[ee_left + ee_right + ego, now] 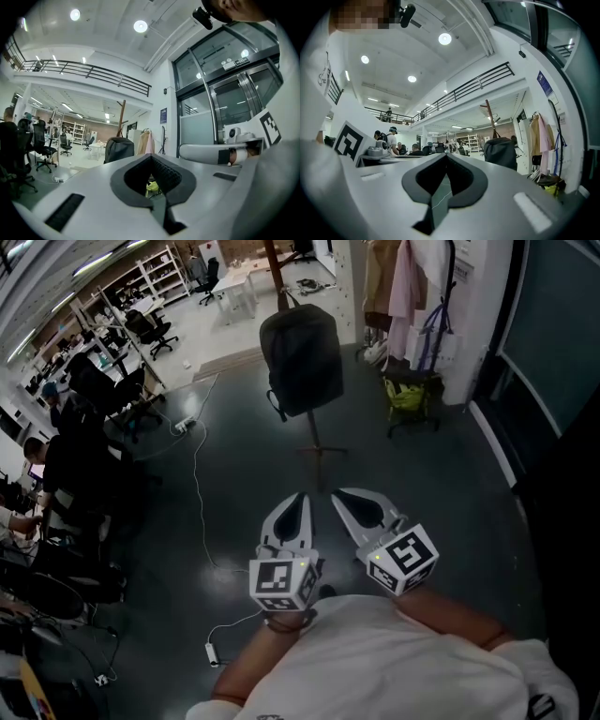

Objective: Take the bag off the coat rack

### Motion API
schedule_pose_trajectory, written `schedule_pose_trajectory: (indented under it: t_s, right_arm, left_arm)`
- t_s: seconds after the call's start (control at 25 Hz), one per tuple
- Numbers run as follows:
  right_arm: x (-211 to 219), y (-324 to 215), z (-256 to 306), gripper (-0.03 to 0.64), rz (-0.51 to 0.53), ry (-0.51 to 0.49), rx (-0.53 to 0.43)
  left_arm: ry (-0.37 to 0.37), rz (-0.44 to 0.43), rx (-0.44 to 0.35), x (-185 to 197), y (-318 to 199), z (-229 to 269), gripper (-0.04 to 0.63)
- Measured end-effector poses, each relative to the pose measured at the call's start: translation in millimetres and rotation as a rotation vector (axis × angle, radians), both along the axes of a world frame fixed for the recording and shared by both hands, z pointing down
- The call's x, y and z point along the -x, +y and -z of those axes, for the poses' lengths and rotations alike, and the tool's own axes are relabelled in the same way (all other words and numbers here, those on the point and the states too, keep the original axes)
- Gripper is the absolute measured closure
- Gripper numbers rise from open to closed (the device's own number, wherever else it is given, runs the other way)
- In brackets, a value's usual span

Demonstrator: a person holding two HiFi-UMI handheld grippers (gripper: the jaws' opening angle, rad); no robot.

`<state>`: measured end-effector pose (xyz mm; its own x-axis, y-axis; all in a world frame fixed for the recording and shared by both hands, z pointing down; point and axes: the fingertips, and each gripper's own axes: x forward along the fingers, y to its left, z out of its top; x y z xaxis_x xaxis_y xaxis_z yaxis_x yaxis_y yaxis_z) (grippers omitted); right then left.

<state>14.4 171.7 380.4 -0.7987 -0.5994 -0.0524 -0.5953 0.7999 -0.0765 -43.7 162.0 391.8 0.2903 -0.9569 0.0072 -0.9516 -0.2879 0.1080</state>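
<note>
Black bag (300, 357) hangs on the wooden coat rack (272, 263), well apart from both tools. Short of the rack, the left hand-held gripper (298, 499) and right hand-held gripper (339, 493) sit side by side, tips angled toward it. Each has its jaws together and empty. The person's forearms (450, 613) are tucked close.

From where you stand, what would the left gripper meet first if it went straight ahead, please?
Probably the yellow-green bundle under the hanging clothes: the line of the left gripper seems to pass right of the black bag, though depth is unclear.
</note>
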Motion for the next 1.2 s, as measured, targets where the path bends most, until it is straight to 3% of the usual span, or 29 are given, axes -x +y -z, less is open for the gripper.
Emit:
schedule_pose_trajectory:
  t_s: [0.24, 0.44, 0.88, 1.2]
  right_arm:
    - [44, -54, 13, 0.614, -0.072, -0.023, -0.023]
    - [73, -83, 5, 0.614, -0.091, 0.002, -0.012]
    - [88, -135, -5, 0.612, -0.093, -0.004, 0.022]
    - [86, -204, -6, 0.612, -0.076, -0.033, 0.024]
  left_arm:
    - [0.020, -0.044, -0.006, 52, -53, 6, 0.589]
    - [0.036, -0.079, 0.017, 72, -83, -7, 0.589]
    - [0.022, -0.083, 0.033, 85, -134, -12, 0.589]
    - [0.019, -0.075, 0.039, 86, -197, -21, 0.589]
